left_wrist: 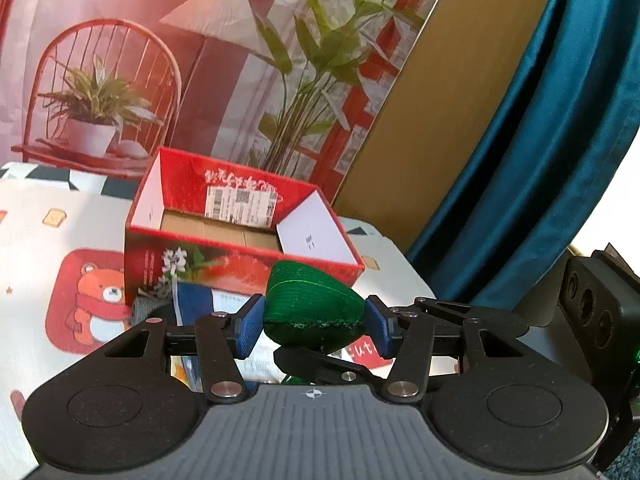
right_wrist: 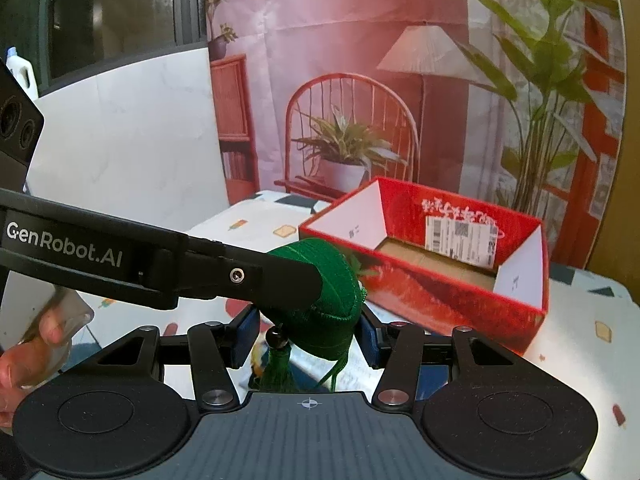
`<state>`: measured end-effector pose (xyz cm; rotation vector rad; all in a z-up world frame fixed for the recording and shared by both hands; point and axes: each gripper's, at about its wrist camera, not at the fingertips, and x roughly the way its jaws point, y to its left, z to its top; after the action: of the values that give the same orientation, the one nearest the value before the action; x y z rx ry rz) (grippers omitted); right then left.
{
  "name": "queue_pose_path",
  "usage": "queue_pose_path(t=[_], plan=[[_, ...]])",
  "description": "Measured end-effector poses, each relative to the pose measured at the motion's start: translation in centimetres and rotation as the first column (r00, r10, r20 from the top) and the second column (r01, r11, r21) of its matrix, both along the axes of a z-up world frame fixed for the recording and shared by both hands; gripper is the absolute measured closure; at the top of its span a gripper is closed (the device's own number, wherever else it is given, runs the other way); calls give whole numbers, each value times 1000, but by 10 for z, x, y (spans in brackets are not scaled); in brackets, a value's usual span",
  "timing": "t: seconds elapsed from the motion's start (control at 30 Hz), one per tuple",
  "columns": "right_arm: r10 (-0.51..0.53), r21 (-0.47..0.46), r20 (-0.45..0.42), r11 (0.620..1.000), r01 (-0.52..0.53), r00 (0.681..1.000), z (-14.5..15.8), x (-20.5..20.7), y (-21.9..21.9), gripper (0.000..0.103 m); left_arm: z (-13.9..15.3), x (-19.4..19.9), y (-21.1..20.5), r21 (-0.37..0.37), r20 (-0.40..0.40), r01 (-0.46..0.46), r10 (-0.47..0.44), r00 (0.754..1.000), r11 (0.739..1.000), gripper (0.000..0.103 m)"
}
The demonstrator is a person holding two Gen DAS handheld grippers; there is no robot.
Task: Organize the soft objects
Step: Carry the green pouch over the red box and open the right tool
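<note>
Both sets of jaws bracket 1 green wrapped pouch [left_wrist: 314,308]: the left gripper [left_wrist: 314,326] has its blue pads pressed against the pouch's 2 sides, clearly clamping it. In the right wrist view the right gripper [right_wrist: 308,334] sits around the same pouch [right_wrist: 320,312] at medium width, but whether its pads actually touch cannot be told; the left gripper's finger crosses in front.

Largest to smallest: the patterned tablecloth [left_wrist: 36,248] covers the table; the red cardboard box [left_wrist: 240,240] stands open-topped on it, just beyond the pouch, apparently holding nothing yet; papers [left_wrist: 200,300] lie under the grippers; the pouch hangs above them, its green tassel [right_wrist: 280,372] and dark bead [right_wrist: 276,336] dangling.

Risks, as I judge them: with 2 grippers around 1 soft item, an ill-timed release could drop it short of the box. The tassel might snag on the box's near wall.
</note>
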<state>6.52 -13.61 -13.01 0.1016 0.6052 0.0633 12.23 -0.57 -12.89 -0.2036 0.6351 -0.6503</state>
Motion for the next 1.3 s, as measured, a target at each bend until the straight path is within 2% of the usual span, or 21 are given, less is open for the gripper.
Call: queue_pose_path(t=[0.17, 0.6, 0.77, 0.83, 1.07, 1.3], plan=[[8, -19, 22, 1000, -8, 1000, 12, 16, -6, 54, 12, 12, -1, -10, 34, -12, 12, 999, 1000, 47], [46, -71, 110, 997, -38, 993, 34, 94, -44, 54, 37, 86, -7, -49, 102, -55, 59, 993, 997, 47], [53, -107, 156, 994, -36, 986, 38, 124, -58, 54, 46, 108, -16, -24, 161, -69, 72, 984, 997, 47], [59, -125, 176, 992, -37, 983, 38, 134, -64, 54, 48, 116, -19, -19, 180, -70, 72, 981, 997, 44], [72, -193, 205, 981, -32, 976, 30, 163, -75, 52, 43, 142, -34, 13, 206, -92, 88, 975, 996, 43], [63, -181, 260, 983, -15, 964, 34, 178, -90, 52, 57, 158, -40, 5, 267, -100, 95, 959, 995, 43]])
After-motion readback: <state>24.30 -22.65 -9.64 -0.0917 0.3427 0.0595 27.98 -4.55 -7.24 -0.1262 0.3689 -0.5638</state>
